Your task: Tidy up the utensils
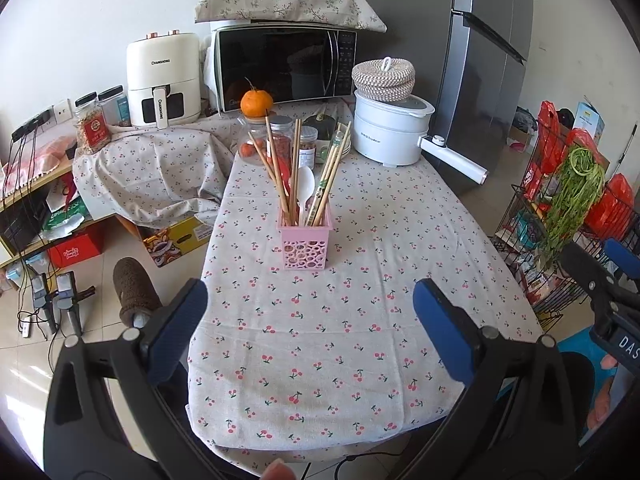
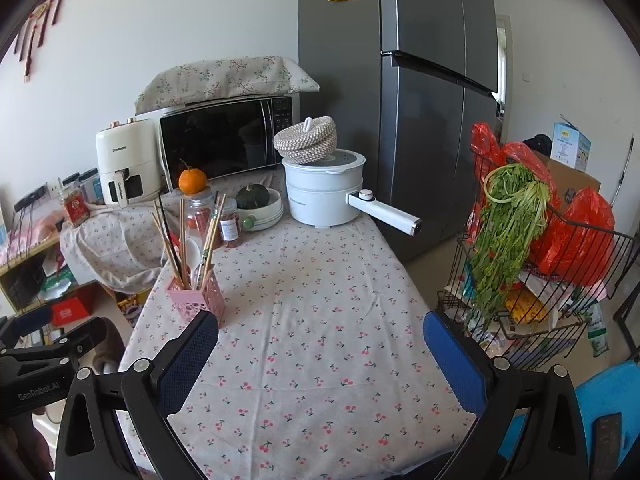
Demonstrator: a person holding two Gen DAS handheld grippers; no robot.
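While both grippers hung above the near end of the table [image 1: 360, 208], neither one held anything. The left gripper [image 1: 310, 320] had its blue pads spread wide at the bottom of its own view, with only cherry-print cloth between them. The right gripper [image 2: 320, 346] stood just as wide at the bottom of its view, also with bare cloth between the pads.

A pink holder [image 1: 306, 242] stood upright at the centre of the left view, well apart from the left pads; in the right view it sat at the middle left [image 2: 198, 294], just above the left-hand pad. Wooden chopsticks [image 1: 276, 164] fanned out of it, and a white spoon [image 1: 306, 186] stood among them.

Behind the holder were jars, an orange [image 1: 256, 102] on one lid, a microwave [image 1: 280, 66] and a white cooker [image 1: 390, 132] at the far end. A wire rack [image 2: 560, 280] with greens and red bags filled the right side of the right view.
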